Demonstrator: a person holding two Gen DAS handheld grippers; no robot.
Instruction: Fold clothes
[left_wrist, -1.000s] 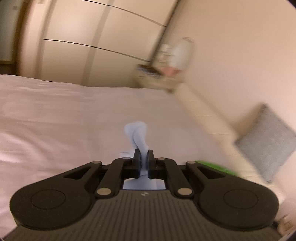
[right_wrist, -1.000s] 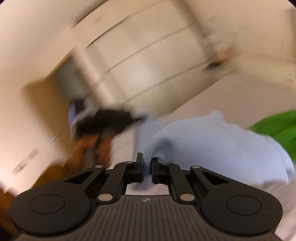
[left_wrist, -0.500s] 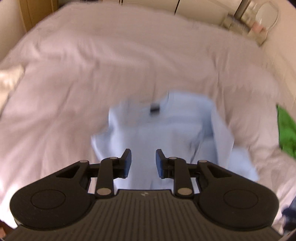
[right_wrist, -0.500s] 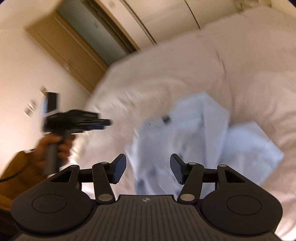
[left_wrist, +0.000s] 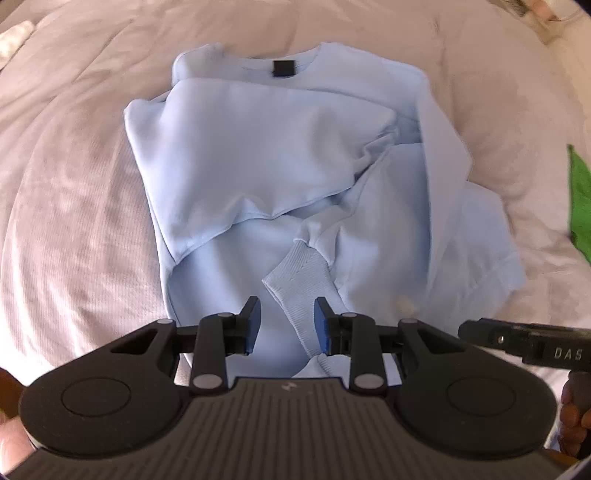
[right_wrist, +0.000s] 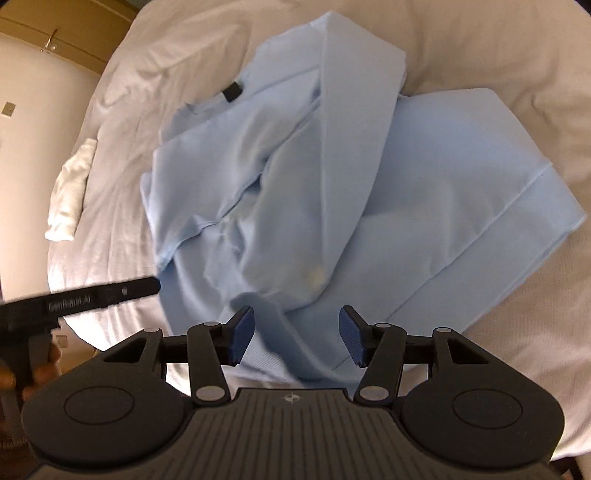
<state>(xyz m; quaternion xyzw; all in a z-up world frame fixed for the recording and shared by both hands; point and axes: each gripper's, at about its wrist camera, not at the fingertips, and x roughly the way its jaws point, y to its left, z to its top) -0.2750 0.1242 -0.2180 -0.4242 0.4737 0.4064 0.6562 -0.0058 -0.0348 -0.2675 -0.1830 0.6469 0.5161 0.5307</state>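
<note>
Left wrist view: green cloth (left_wrist: 580, 206) at right edge of white bed (left_wrist: 74, 206), rolled white towel (right_wrist: 68, 192) far left. Light blue sweatshirt (left_wrist: 258, 155) mid-bed, loosely folded, ribbed cuff (left_wrist: 299, 280) lying between left gripper (left_wrist: 286, 323) jaws, spread, holding nothing. Right gripper (right_wrist: 293, 334) likewise spread wide above hem.

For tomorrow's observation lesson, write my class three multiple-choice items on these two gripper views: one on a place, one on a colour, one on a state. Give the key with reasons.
1. Where does the sweatshirt lie?
A. on the bed cover
B. on a chair
C. on the floor

2. What colour is its neck label?
A. white
B. red
C. black

3. How does the left gripper stand?
A. shut on a cuff
B. open
C. shut, empty

Key: 1 A, pale bedding surrounds it; 2 C, a dark tag at the collar; 3 B, its fingers stand apart over the ribbed cuff.
</note>
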